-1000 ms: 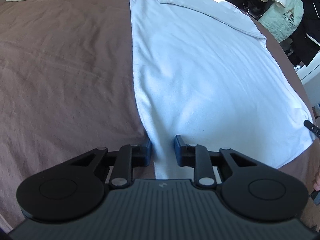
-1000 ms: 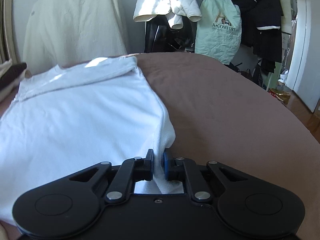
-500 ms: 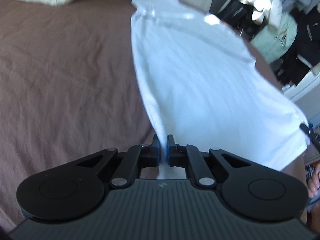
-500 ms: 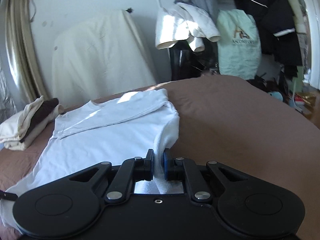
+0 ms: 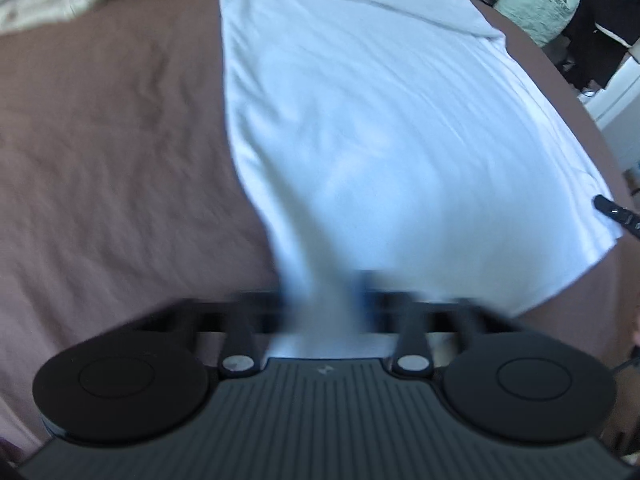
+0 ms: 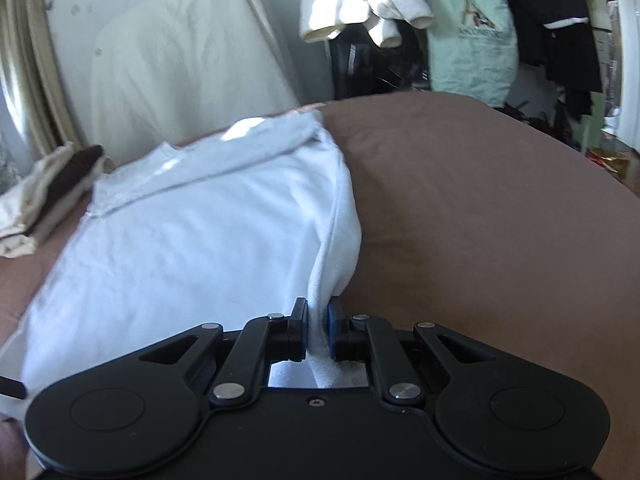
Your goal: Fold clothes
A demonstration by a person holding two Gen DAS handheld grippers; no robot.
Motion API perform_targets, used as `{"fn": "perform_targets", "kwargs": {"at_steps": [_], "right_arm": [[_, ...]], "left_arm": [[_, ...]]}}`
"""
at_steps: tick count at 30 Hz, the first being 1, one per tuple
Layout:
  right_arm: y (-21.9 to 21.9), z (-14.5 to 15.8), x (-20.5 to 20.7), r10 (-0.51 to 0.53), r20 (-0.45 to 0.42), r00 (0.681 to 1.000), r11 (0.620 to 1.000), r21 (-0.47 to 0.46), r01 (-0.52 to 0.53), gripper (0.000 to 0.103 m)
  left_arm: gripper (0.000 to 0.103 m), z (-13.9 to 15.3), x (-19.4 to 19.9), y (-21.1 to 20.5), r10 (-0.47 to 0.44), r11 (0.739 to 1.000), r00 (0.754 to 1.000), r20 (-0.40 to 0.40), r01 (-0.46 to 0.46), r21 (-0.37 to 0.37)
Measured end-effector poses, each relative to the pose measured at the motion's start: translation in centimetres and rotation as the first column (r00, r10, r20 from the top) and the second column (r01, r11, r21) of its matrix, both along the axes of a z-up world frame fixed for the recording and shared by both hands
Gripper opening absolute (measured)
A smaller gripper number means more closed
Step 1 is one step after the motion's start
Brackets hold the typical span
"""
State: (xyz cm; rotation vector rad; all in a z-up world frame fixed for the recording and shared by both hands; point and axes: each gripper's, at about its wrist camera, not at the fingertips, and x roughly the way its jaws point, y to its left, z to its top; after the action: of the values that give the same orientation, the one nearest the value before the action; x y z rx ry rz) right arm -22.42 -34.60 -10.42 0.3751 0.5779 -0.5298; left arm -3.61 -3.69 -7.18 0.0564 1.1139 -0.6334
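Note:
A white shirt (image 5: 380, 140) lies spread flat on the brown bed cover (image 5: 112, 140), collar end far from me. My left gripper (image 5: 324, 292) is blurred; its jaws are closing tight on the shirt's near left hem corner, with cloth pinched between them. In the right wrist view the same shirt (image 6: 192, 248) runs off to the left. My right gripper (image 6: 318, 312) is shut on the near right hem corner, which is drawn up into a ridge. A tip of the right gripper (image 5: 612, 212) shows at the shirt's right edge in the left wrist view.
A folded pile of cream and dark clothes (image 6: 40, 200) sits at the bed's far left corner. A cream-covered panel (image 6: 180, 72) leans on the wall behind. Hanging jackets and a pale green bag (image 6: 472, 40) crowd the far right, beyond the bed's rounded edge (image 6: 560, 148).
My left gripper went from open astride the hem to shut on it, then shifted with the cloth. The right gripper kept its grip; its corner of the shirt now stands higher.

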Motion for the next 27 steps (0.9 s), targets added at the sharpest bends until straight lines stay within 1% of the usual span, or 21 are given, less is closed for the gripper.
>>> {"fn": "perform_targets", "kwargs": {"at_steps": [1,3,5,7,11,13,14,16,17,19,20,21,23,25,26,27], "right_arm": [[0.0,0.2,0.0,0.000,0.004,1.000,1.000,-0.014,0.000,0.012],[0.1,0.8,0.1,0.003,0.017,1.000,0.999,-0.044,-0.002,0.012],[-0.1,1.3,0.0,-0.001,0.039,0.999,0.998,-0.070,0.004,0.012],[-0.6,1.7,-0.1,-0.013,0.053,0.998,0.998,-0.057,0.016,0.012],[-1.4,2.1,-0.7,-0.040,0.076,0.996,0.997,-0.062,0.045,0.012],[-1.7,2.3,-0.9,-0.043,0.077,0.996,0.996,-0.075,0.049,0.012],[-1.8,2.1,-1.1,-0.048,0.072,0.996,0.996,-0.076,0.053,0.012],[-2.2,1.6,-1.3,-0.060,0.054,0.997,0.995,-0.077,0.064,0.012],[-2.4,1.1,-1.5,-0.068,0.041,0.997,0.994,-0.078,0.072,0.012],[-2.8,-0.1,-1.6,-0.094,0.002,0.996,0.993,-0.074,0.094,0.012],[-3.1,-0.8,-1.5,-0.117,-0.027,0.993,0.992,-0.059,0.115,0.012],[-3.5,-1.5,-1.4,-0.137,-0.047,0.989,0.990,-0.034,0.135,0.012],[-3.9,-2.2,-1.6,-0.146,-0.049,0.988,0.989,0.013,0.147,0.012],[-4.0,-2.4,-1.8,-0.136,-0.039,0.990,0.990,0.024,0.137,0.013],[-4.0,-2.5,-1.8,-0.126,-0.037,0.991,0.992,0.020,0.127,0.017],[-4.0,-2.8,-1.6,-0.117,-0.045,0.992,0.993,0.023,0.118,0.020]], "left_arm": [[0.005,0.3,0.0,0.3,0.009,1.000,1.000,0.014,-0.009,-0.011],[0.005,0.8,0.2,1.1,0.033,0.997,0.999,0.012,-0.032,-0.070],[0.005,1.1,0.4,1.4,0.052,0.994,0.998,0.024,-0.050,-0.093],[0.005,1.4,0.6,1.6,0.066,0.991,0.997,0.032,-0.061,-0.116],[0.005,2.1,0.2,1.6,0.063,0.988,0.997,0.052,-0.055,-0.145],[0.006,2.1,0.1,1.3,0.056,0.990,0.998,0.035,-0.051,-0.133],[0.008,1.9,0.1,1.3,0.052,0.991,0.998,0.020,-0.049,-0.121],[0.019,0.9,-0.4,0.8,0.030,0.999,0.999,-0.016,-0.031,-0.038],[0.029,0.3,-0.6,0.2,0.016,1.000,1.000,-0.019,-0.016,0.026],[0.033,0.1,-0.9,-0.7,-0.015,0.997,1.000,0.012,0.014,0.081],[0.043,0.1,-1.0,-1.1,-0.032,0.994,0.999,0.027,0.029,0.109],[0.055,0.1,-1.1,-1.3,-0.042,0.994,0.999,0.026,0.039,0.105],[0.062,0.0,-1.2,-1.6,-0.061,0.993,0.998,0.023,0.058,0.103],[0.062,-0.3,-1.2,-1.7,-0.070,0.992,0.997,0.024,0.067,0.109],[0.058,-0.3,-1.2,-1.7,-0.068,0.992,0.997,0.024,0.065,0.103],[0.017,-0.1,-1.2,-1.6,-0.064,0.994,0.997,0.040,0.061,0.088]]}}
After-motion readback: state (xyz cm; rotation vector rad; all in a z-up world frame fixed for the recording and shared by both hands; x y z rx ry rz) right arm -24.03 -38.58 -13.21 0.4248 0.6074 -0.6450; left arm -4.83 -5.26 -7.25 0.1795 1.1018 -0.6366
